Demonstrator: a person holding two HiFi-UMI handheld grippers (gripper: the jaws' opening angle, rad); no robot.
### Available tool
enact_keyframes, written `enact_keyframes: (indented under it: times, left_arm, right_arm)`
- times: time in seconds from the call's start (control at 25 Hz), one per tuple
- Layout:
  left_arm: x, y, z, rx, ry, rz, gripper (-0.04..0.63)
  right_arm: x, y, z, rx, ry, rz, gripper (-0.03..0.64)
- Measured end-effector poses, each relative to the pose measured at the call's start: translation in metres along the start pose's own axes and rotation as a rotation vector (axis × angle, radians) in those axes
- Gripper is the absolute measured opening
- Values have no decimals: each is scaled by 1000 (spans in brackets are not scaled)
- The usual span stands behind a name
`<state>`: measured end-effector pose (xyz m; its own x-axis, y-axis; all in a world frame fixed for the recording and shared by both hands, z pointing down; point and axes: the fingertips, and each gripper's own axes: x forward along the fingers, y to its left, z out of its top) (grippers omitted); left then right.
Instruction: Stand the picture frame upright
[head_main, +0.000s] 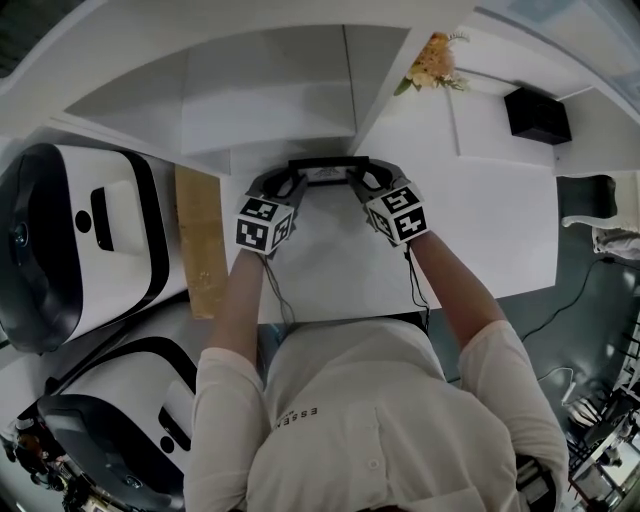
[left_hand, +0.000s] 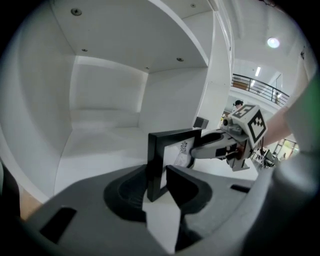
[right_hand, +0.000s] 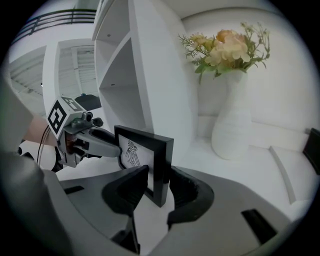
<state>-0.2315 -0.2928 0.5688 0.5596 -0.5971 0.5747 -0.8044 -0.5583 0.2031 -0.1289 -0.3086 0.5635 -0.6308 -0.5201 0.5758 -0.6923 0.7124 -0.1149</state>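
Frame (head_main: 328, 162) upright on worktop (head_main: 340, 270), before shelf (head_main: 270, 90). L gripper (left_hand: 159, 182) jaws pinch its L edge, prob. steadying vs tip-over. R gripper (right_hand: 159, 186) jaws straddle R edge, look slack, just off it. Prob. checking it stands alone.

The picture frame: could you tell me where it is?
The picture frame stands on the table in the head view, between the left gripper and right gripper.
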Motion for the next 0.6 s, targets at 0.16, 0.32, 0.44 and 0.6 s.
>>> enact_keyframes:
  times: [0.16,0.32,0.44,0.6]
  left_arm:
    - [1,2,1,3,6,10,98]
    - [3,7,3,-32,13,28,98]
    - [3,10,4,-44,17,35,100]
    - [4,14,5,-116,12,47,103]
  right_arm:
    - [0,0,2,-17,-7,-14,127]
    - [1,-5,5,-65,1,-87,140]
    - [2,-7,4,-55,6,-110,146]
    - [3,-8,2,1,11,-102,150]
